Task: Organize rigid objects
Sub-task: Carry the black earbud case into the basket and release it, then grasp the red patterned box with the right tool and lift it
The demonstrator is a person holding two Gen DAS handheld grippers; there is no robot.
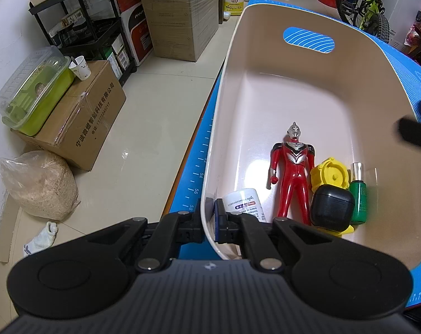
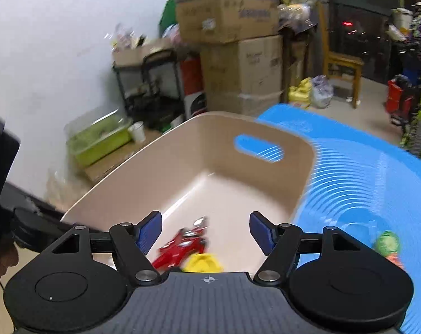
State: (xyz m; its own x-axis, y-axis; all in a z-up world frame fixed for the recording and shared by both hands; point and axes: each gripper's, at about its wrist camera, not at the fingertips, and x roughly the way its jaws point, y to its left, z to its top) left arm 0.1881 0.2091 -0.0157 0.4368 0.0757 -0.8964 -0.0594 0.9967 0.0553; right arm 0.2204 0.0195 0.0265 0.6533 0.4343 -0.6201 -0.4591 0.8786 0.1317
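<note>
Beige bin (image 1: 316,89) rim pinched by left tongs (image 1: 210,217); right tongs (image 2: 206,232) gape, empty.

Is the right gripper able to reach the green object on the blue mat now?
Probably yes. The right gripper is open and holds nothing, and the green object lies uncovered on the blue mat, outside the bin, off to its right, with nothing visible between them. The picture is blurred.

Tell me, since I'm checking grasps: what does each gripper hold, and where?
Left gripper clamps the beige bin's near side wall at its rim. Right gripper is open, holding nothing.
</note>
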